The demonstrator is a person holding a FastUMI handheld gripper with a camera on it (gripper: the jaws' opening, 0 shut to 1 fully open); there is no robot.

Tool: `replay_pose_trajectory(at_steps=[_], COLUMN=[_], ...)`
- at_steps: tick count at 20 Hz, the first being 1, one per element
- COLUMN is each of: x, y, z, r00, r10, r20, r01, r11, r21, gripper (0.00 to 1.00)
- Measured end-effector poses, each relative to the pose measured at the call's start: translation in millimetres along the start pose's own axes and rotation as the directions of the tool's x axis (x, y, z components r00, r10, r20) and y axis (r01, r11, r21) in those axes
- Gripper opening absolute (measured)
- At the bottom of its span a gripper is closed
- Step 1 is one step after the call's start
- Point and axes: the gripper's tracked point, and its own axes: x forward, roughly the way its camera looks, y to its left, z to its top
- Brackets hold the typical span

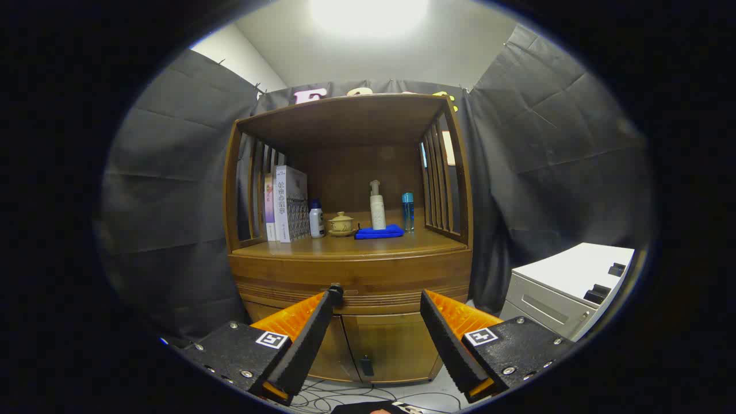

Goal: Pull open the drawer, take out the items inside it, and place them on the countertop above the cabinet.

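1. Gripper [376,299] fingers wide apart, nothing held; we see the left tip lined up w/ the small dark knob [336,292], contact can't be told.
2. Drawer [352,283] is shut, in the cabinet [351,339] front just under the countertop [351,246], beyond the fingers.
3. We judge it stiff wood, some slide friction, not fragile; grab at knob, pull straight back.
4. Contents hidden, so weight unknown.
5. Countertop already carries books [286,204], bottles, blue cloth [379,232]; front strip looks free for items.
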Motion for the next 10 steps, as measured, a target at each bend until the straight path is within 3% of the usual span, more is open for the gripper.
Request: replay_pose_trajectory(at_steps=[10], x=[-1.6], y=[7.9], z=[0.9], r00=[1.0], r10=[0.017], r20=[0.011], r01=[-0.017], r11=[1.0], r21=[0.007], gripper=[0.96])
